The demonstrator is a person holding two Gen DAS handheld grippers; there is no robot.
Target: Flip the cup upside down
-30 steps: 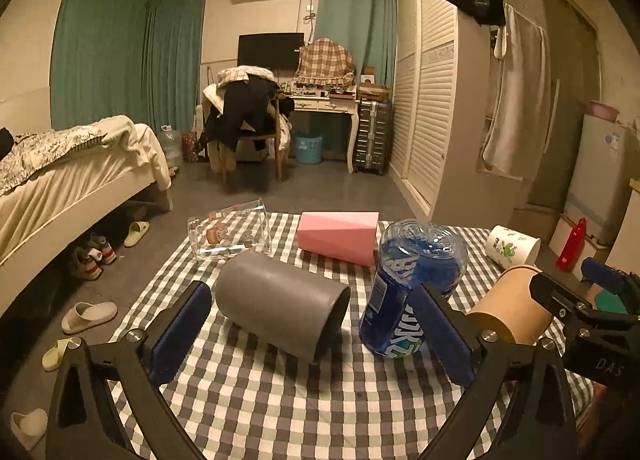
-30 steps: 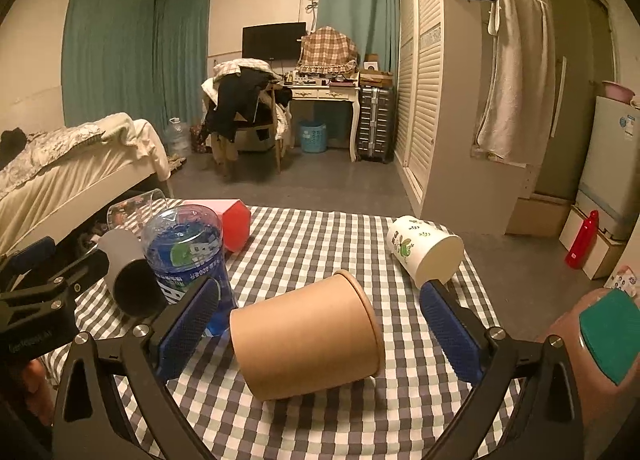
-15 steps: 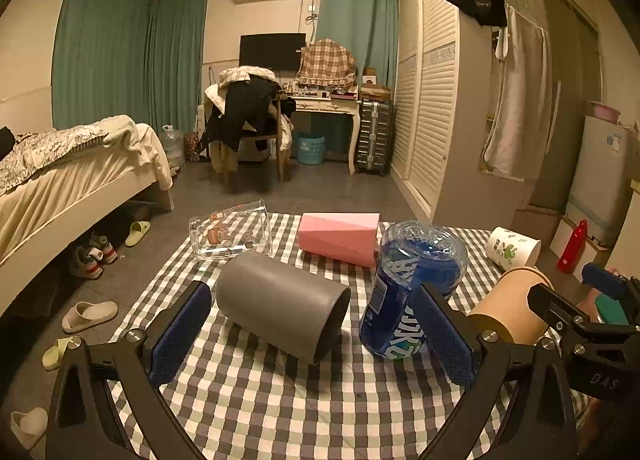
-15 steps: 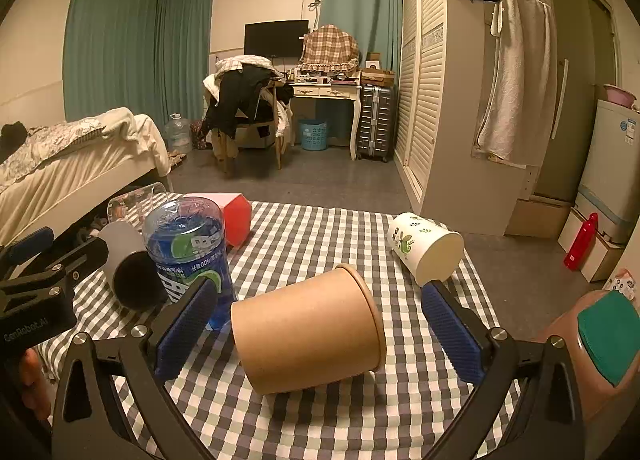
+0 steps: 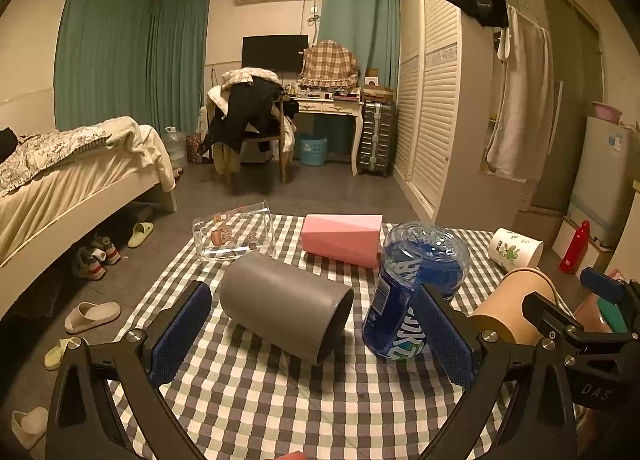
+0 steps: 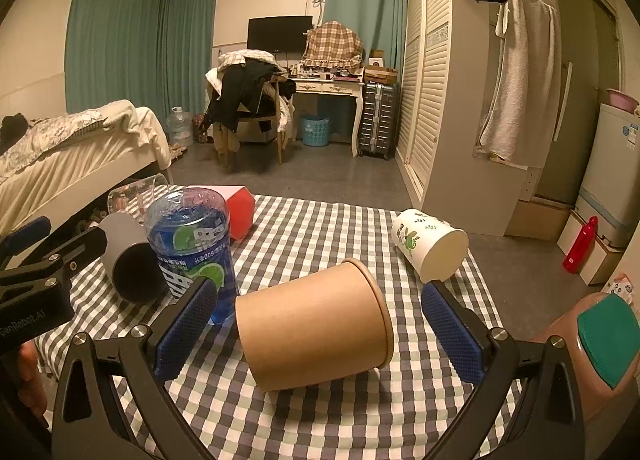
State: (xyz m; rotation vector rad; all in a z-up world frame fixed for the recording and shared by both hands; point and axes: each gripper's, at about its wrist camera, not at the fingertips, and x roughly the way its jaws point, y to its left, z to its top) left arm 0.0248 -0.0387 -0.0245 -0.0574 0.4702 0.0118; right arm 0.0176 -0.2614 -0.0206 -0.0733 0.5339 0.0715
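A: Any text legible?
B: "600" is read on the blue bottle (image 6: pixel 190 244) label; "DAS" is seen on the right gripper (image 5: pixel 596 390) body, and "enRobot.AI" is printed on the left gripper (image 6: pixel 24 324) body.

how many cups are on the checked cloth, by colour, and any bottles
grey cup: 1
brown cup: 1
white cup: 1
pink cup: 1
clear cup: 1
blue bottle: 1
total: 6, all on the cloth
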